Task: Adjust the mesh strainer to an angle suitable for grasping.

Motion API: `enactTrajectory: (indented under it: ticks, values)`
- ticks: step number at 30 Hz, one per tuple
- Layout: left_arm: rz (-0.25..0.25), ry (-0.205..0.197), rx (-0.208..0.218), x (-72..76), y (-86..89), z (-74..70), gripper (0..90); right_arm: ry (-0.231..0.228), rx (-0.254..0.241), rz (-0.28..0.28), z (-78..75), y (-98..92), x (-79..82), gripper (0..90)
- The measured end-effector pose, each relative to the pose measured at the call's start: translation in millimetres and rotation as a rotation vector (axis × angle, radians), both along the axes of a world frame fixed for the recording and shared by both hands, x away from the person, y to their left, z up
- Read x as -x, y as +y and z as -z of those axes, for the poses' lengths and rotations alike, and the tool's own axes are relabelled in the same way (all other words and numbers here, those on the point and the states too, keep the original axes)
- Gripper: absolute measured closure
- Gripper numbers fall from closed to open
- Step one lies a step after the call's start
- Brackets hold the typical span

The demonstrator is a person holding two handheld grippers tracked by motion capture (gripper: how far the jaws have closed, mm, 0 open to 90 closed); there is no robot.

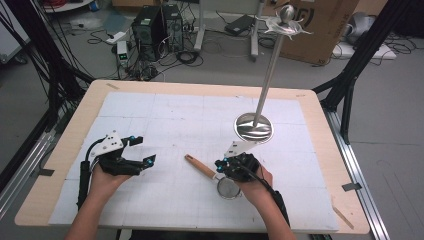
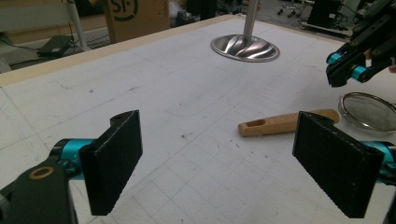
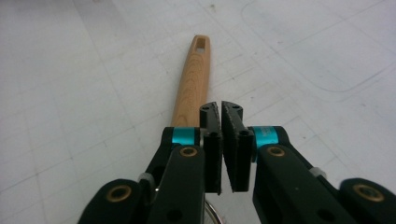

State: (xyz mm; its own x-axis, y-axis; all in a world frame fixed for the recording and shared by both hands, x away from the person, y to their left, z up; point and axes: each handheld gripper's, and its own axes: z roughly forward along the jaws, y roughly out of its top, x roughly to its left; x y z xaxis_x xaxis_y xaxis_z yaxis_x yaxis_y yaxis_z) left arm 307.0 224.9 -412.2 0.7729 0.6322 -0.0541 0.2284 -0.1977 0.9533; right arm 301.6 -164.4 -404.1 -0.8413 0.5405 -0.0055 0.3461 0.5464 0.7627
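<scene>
A small mesh strainer (image 1: 227, 187) with a wooden handle (image 1: 199, 166) lies flat on the white mat, right of centre near the front. My right gripper (image 1: 223, 164) hovers just over the joint between handle and mesh. In the right gripper view its jaws (image 3: 220, 107) stand almost together with nothing between them, and the handle (image 3: 192, 79) runs away below them. My left gripper (image 1: 144, 150) rests at the front left, apart from the strainer. Its jaws (image 2: 219, 140) are wide open and empty, facing the handle (image 2: 280, 123) and mesh (image 2: 369, 111).
A tall metal stand with a round shiny base (image 1: 254, 127) rises behind the right gripper, with a ball-topped hanger at its head (image 1: 286, 22). The white mat (image 1: 165, 115) covers a wooden table. Computers, cables and a cardboard box lie on the floor beyond.
</scene>
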Motion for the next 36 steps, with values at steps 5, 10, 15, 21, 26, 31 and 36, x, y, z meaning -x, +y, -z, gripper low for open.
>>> enactTrajectory:
  ticks: [5, 10, 15, 21, 26, 31, 36]
  values:
    - [-0.001, -0.001, 0.000, 0.3, 0.9, -0.7, 16.5, -0.020, -0.083, 0.022, -5.5, -23.6, 11.1, 81.3]
    - [-0.001, -0.003, 0.006, 0.5, 2.0, -1.6, 16.5, -0.039, -0.164, 0.056, -9.2, -48.3, 23.2, 75.4]
    - [-0.003, -0.008, 0.008, 1.5, 3.2, -3.2, 16.4, -0.065, -0.228, 0.101, -16.9, -67.8, 28.9, 72.8]
    - [0.001, -0.013, -0.002, 1.6, 2.7, -3.6, 16.4, -0.071, -0.248, 0.124, -15.8, -72.8, 27.0, 62.4]
    - [-0.004, -0.022, 0.000, 1.4, 3.3, -4.3, 16.4, -0.072, -0.257, 0.159, -13.4, -74.5, 24.1, 52.9]
    - [-0.004, -0.024, -0.004, 1.0, 4.3, -4.4, 16.4, -0.063, -0.257, 0.165, -12.7, -70.7, 20.8, 47.9]
    - [-0.003, -0.025, 0.001, 0.9, 5.4, -4.9, 16.3, -0.056, -0.247, 0.159, -13.1, -64.8, 18.8, 44.5]
